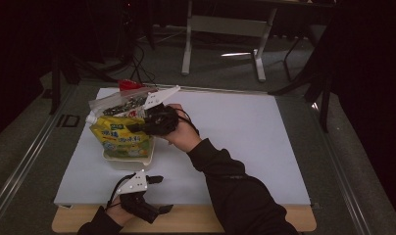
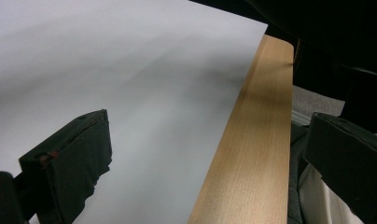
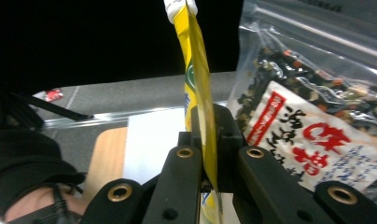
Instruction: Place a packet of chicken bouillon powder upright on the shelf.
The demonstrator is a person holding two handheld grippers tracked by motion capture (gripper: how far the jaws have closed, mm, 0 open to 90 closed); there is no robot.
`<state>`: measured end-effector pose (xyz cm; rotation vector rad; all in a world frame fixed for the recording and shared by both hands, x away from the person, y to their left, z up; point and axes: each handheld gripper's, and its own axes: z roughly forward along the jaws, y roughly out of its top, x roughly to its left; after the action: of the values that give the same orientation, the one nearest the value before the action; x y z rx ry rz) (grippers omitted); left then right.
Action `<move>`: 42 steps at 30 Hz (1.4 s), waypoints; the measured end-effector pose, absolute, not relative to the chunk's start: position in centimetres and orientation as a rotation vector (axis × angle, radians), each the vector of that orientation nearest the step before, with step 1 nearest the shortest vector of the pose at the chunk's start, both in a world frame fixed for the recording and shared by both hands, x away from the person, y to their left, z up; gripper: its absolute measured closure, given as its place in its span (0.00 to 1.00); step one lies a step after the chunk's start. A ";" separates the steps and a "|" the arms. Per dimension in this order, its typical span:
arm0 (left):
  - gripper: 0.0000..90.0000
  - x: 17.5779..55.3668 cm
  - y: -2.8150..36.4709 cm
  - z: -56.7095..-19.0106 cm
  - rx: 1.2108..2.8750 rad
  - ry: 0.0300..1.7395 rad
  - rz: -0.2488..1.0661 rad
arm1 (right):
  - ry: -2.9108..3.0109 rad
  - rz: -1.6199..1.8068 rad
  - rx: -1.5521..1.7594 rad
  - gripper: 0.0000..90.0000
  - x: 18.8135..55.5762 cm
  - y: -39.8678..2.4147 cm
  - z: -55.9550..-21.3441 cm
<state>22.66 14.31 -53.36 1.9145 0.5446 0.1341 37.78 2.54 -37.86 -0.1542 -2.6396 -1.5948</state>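
Dim room, grey floor [image 1: 220, 63], white table frame [image 1: 224, 25]

Stuff you can't really make out here

In the high view, the print on the yellow spouted pouch [image 1: 120, 137] is too small to read, and the cream tray [image 1: 130, 160] under it is mostly covered. The clear zip bag of dark dried bits [image 1: 122, 104] sits half behind the pouch. In the right gripper view the pouch's white cap [image 3: 179, 7] is cut off at the top edge, and the zip bag runs off the right. Left gripper view: right-hand black jaw is cropped at the frame's lower right.
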 end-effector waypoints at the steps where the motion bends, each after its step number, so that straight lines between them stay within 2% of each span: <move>1: 0.02 22.7 14.3 -53.4 1.917 0.546 0.133 | -2.631 -1.596 -0.159 1.00 37.7 2.5 -37.9; 7: 0.02 22.8 14.3 -53.5 1.920 0.547 0.130 | -2.625 -1.600 -0.122 1.00 37.4 2.8 -38.4; 13: 0.02 22.7 14.4 -53.5 1.920 0.544 0.131 | -2.668 -1.508 -0.190 0.99 37.6 3.7 -41.8; 14: 0.02 22.7 14.4 -53.5 1.920 0.546 0.131 | -2.668 -1.507 -0.198 0.96 37.6 3.7 -42.4; 16: 0.02 22.8 14.4 -53.5 1.918 0.548 0.129 | -2.642 -1.495 -0.224 0.80 37.8 3.6 -42.7; 19: 0.02 22.8 14.4 -53.4 1.915 0.548 0.131 | -2.680 -1.498 -0.225 0.67 37.6 2.9 -43.1; 23: 0.02 22.8 14.3 -53.5 1.918 0.551 0.130 | -2.693 -1.529 -0.240 0.62 37.2 1.5 -43.4; 24: 0.02 22.7 14.3 -53.5 1.922 0.548 0.135 | -2.696 -1.562 -0.249 0.55 37.0 0.2 -43.9; 31: 0.02 22.8 14.2 -53.5 1.918 0.547 0.135 | -2.684 -1.571 -0.304 0.33 36.4 -4.2 -47.1; 35: 0.02 22.9 14.2 -53.6 1.912 0.558 0.131 | -2.659 -1.565 -0.336 0.27 35.9 -6.2 -49.0; 42: 0.02 22.9 14.2 -53.5 1.912 0.557 0.131 | -2.624 -1.601 -0.398 0.25 35.3 -8.4 -50.4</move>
<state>22.91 14.16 -53.51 1.9117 0.5567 0.1314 35.27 -8.37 -50.44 -0.3975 -2.6238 -1.6007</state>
